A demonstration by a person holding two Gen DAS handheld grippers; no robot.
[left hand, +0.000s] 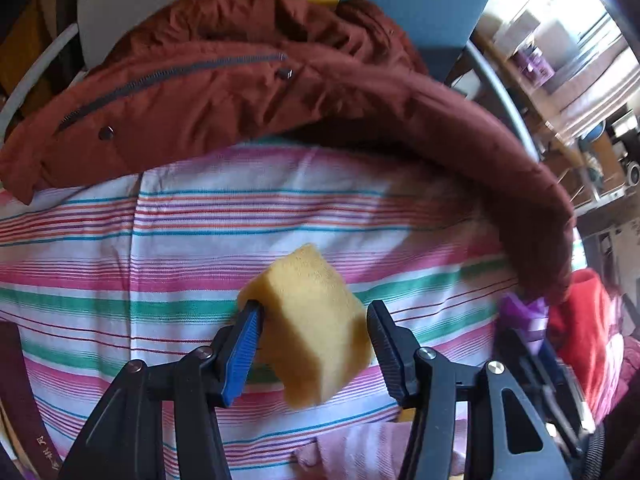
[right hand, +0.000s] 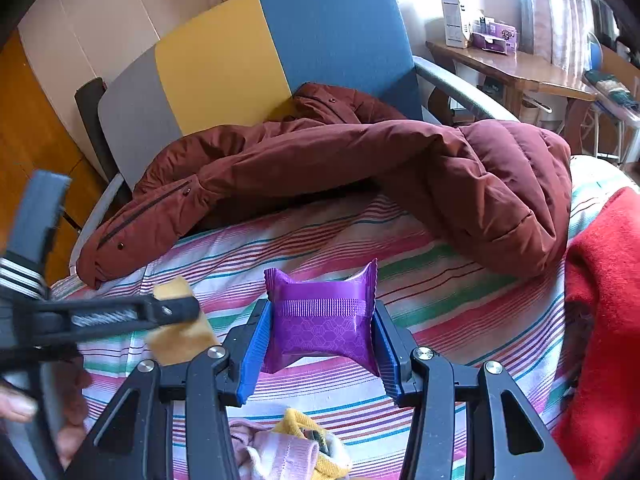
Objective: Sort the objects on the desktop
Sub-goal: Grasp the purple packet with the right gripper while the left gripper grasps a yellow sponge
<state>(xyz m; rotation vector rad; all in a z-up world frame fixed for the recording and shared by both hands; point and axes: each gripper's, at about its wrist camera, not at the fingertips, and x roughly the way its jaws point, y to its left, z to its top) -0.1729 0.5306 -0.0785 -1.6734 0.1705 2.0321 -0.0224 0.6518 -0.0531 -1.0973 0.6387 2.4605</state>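
Observation:
My left gripper [left hand: 314, 330] is shut on a yellow sponge block [left hand: 310, 320] and holds it above the striped sheet [left hand: 160, 240]. The sponge [right hand: 180, 338] and the left gripper [right hand: 176, 312] also show at the lower left of the right wrist view. My right gripper [right hand: 322, 330] is shut on a purple foil packet [right hand: 322, 320] and holds it above the same striped sheet [right hand: 460, 312]. The packet [left hand: 524, 312] shows blurred at the right of the left wrist view.
A rust-brown padded jacket [right hand: 360, 160] lies across the far side of the sheet, against a grey, yellow and blue chair back [right hand: 248, 56]. A red blanket [right hand: 604, 300] lies at the right. Pink and yellow socks [right hand: 296, 452] lie below the right gripper. A wooden desk [right hand: 512, 68] stands at the far right.

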